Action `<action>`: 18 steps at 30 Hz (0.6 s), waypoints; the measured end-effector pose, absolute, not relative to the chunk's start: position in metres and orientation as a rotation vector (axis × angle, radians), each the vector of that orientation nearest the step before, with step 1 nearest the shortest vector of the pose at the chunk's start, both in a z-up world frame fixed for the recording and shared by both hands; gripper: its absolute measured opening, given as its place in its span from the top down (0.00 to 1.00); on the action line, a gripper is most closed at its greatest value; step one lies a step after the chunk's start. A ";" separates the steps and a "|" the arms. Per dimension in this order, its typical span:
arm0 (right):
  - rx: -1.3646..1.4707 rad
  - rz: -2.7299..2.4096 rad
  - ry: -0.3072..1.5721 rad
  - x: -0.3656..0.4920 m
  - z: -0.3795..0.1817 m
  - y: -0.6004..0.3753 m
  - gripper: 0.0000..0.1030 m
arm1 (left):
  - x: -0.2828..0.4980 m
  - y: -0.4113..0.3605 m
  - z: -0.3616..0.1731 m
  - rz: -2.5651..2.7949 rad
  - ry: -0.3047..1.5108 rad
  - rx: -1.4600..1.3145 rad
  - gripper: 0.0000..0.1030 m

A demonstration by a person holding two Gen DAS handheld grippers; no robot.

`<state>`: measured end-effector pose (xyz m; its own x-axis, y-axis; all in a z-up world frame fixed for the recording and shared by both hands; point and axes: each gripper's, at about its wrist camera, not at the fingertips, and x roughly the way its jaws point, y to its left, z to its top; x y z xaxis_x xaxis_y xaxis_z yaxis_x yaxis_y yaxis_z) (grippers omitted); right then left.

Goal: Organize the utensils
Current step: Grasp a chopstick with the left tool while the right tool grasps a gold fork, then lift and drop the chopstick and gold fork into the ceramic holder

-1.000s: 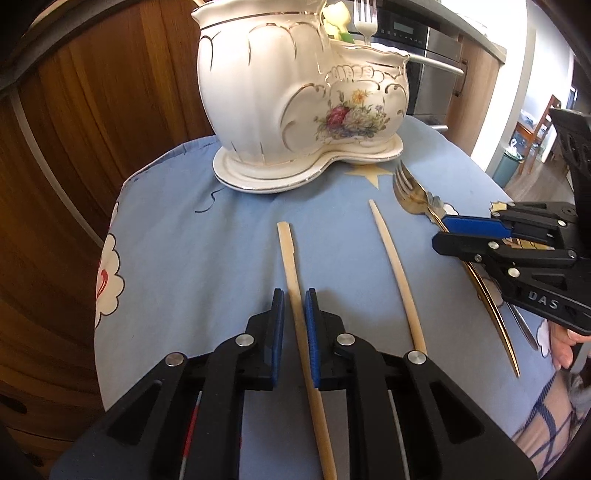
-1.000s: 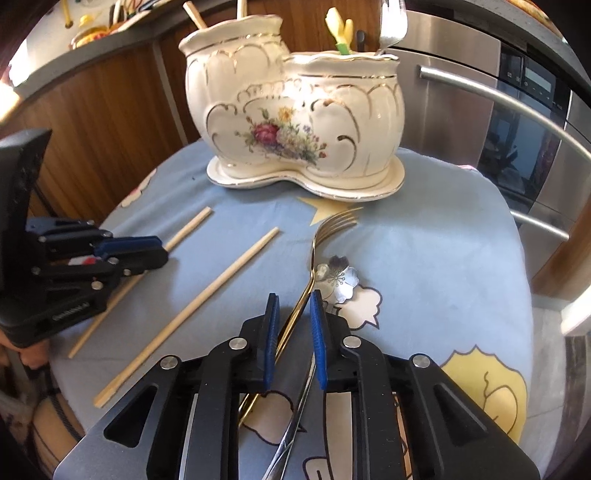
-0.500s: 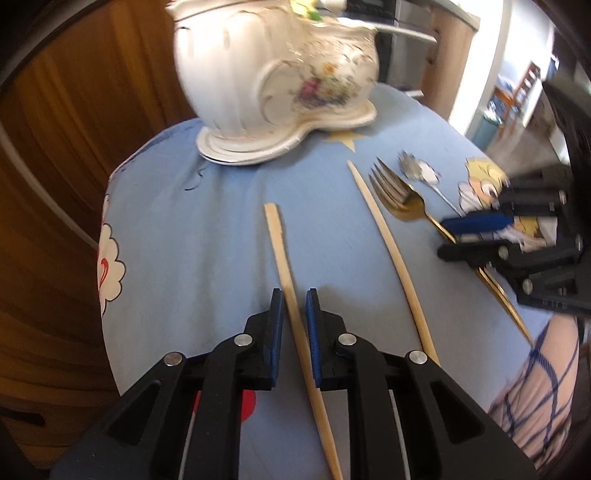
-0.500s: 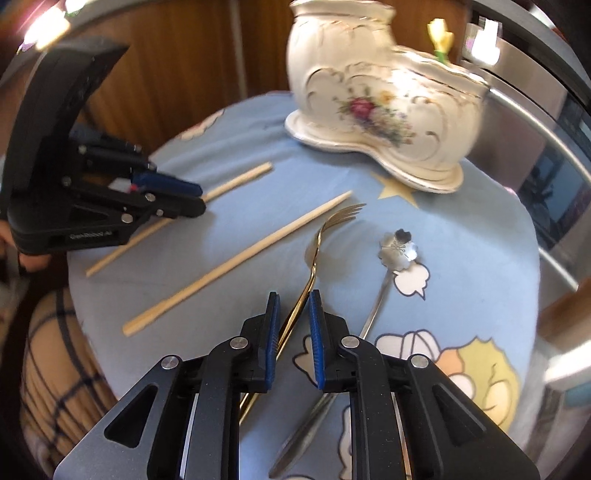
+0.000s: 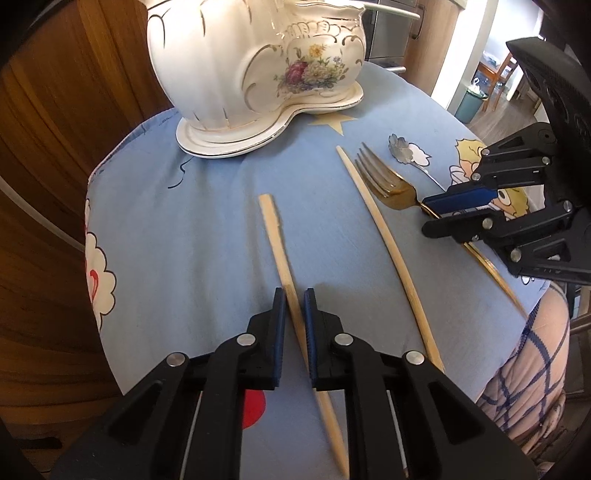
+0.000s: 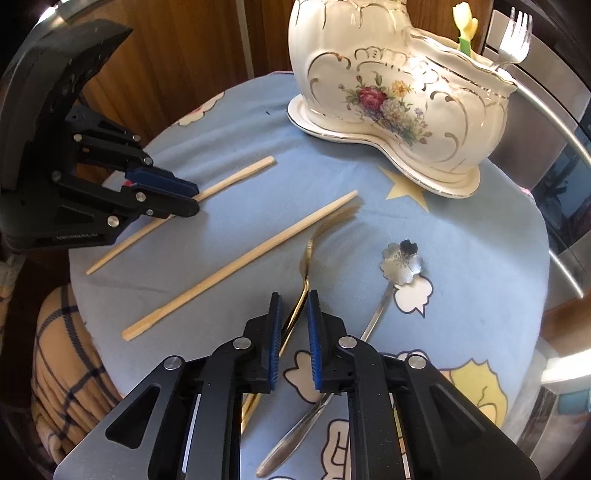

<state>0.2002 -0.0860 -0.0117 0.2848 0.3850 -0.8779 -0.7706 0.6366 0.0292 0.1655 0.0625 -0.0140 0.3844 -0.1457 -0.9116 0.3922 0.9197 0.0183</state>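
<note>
A white floral ceramic holder (image 5: 255,70) (image 6: 399,96) stands at the back of the blue cloth. My left gripper (image 5: 294,295) straddles a wooden chopstick (image 5: 280,254), jaws narrowly apart beside it; it also shows in the right wrist view (image 6: 188,201). A second chopstick (image 5: 388,240) (image 6: 243,262) lies beside a gold fork (image 5: 391,188) (image 6: 306,258). My right gripper (image 6: 294,299) (image 5: 428,214) straddles the fork's handle, jaws slightly apart. A flower-headed silver spoon (image 6: 400,260) (image 5: 400,147) lies to the right of the fork.
A silver fork (image 6: 513,40) and a yellow-green utensil (image 6: 465,26) stand in the holder. Wooden cabinet panels (image 5: 55,155) rise at the left, a steel oven front (image 6: 546,147) at the right. The cloth (image 5: 207,236) drops off near the person's plaid lap (image 5: 524,369).
Both grippers have drawn back and swung a little, so the holder sits differently in each view. The left jaws stay around the chopstick; the right jaws have opened slightly around the fork handle.
</note>
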 end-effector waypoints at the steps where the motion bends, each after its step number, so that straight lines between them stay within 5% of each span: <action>1: -0.435 0.807 1.009 0.197 -0.011 -0.088 0.91 | 0.164 0.063 -0.014 -0.345 1.127 0.255 0.93; 18: -0.330 0.832 0.883 0.192 0.040 -0.112 0.94 | 0.171 0.026 -0.008 -0.364 1.243 0.500 0.94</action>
